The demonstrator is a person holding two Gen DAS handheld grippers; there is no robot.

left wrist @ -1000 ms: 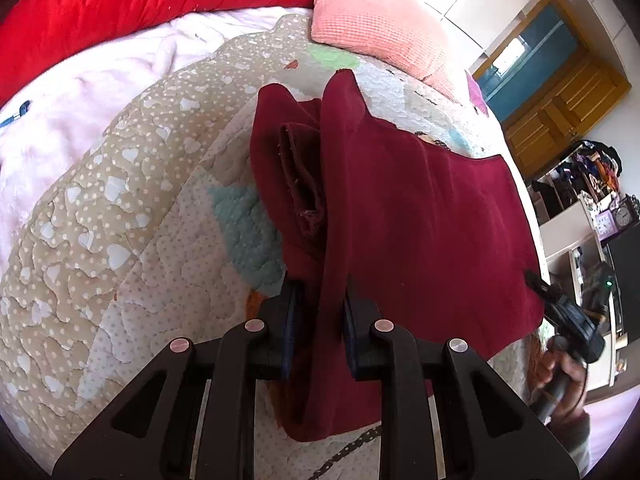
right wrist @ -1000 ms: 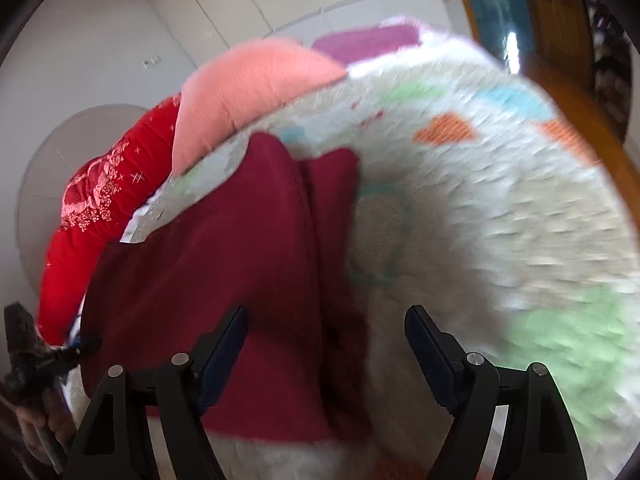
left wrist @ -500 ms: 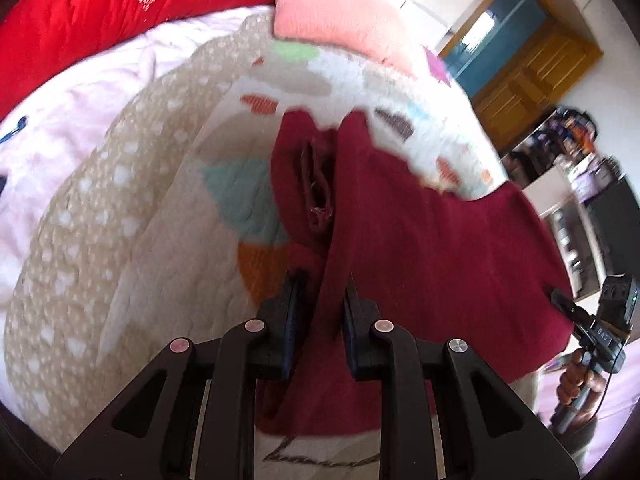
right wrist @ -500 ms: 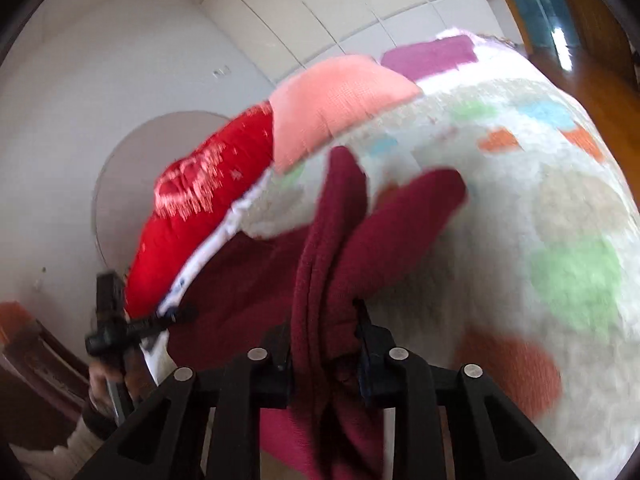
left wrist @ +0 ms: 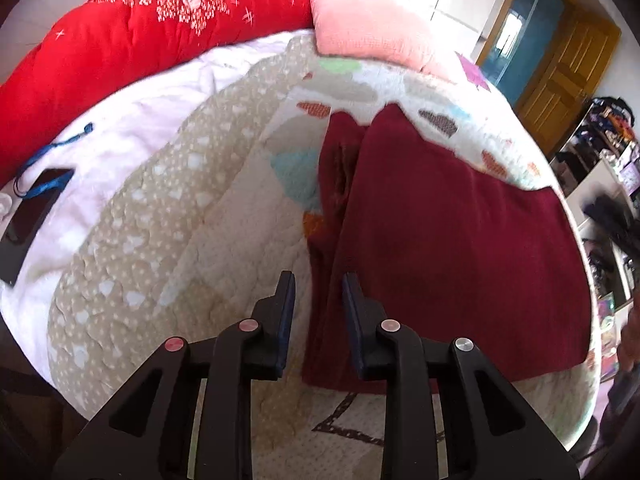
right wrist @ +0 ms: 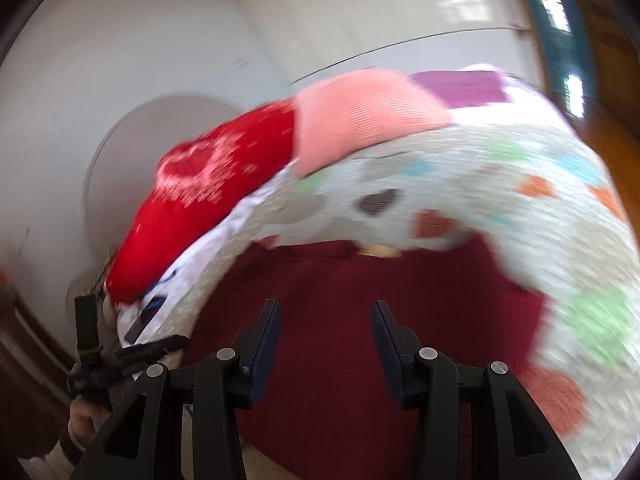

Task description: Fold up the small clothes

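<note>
The maroon garment [left wrist: 448, 240] lies folded flat near the bed's [left wrist: 208, 216] front edge, both the left tongs [left wrist: 318, 292] and right tongs [right wrist: 325, 322] parted above it, so the next fold likely needs a fresh edge grip.

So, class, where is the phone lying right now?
In the left wrist view, the phone lies at the far left on the white blanket, below the red duvet, with a blue cord across it.

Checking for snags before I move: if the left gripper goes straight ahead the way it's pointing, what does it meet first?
Most likely the maroon garment: its folded left edge lies between the open fingers of the left gripper. Beyond lies the patterned quilt. Depth is unclear.
</note>
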